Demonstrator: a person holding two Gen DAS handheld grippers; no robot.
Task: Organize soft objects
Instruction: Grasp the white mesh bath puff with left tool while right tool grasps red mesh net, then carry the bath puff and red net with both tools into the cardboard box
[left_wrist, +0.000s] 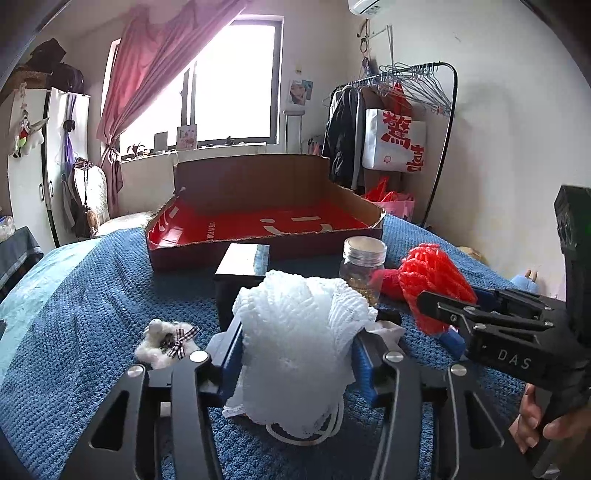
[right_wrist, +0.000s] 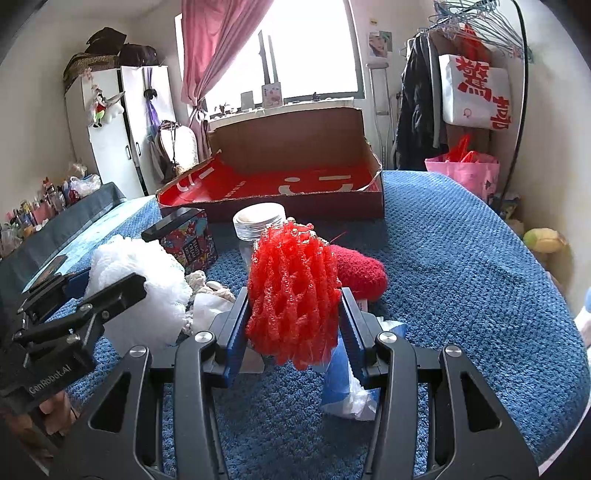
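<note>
My left gripper (left_wrist: 297, 343) is shut on a white foam net (left_wrist: 299, 332) and holds it just above the blue bedspread. My right gripper (right_wrist: 293, 314) is shut on a red foam net (right_wrist: 293, 291); it also shows in the left wrist view (left_wrist: 434, 284). A red plush heart (right_wrist: 360, 271) lies behind the red net. A small white fluffy toy with a plaid bow (left_wrist: 166, 339) lies left of my left gripper. An open cardboard box with a red inside (left_wrist: 266, 221) (right_wrist: 280, 184) stands farther back on the bed.
A glass jar with a silver lid (left_wrist: 364, 267) and a black patterned box (left_wrist: 240, 273) (right_wrist: 186, 236) stand between the grippers and the cardboard box. A blue-white plastic packet (right_wrist: 347, 384) and white cloth (right_wrist: 210, 299) lie on the bedspread (right_wrist: 461, 277). A clothes rack (left_wrist: 406, 110) stands at the right wall.
</note>
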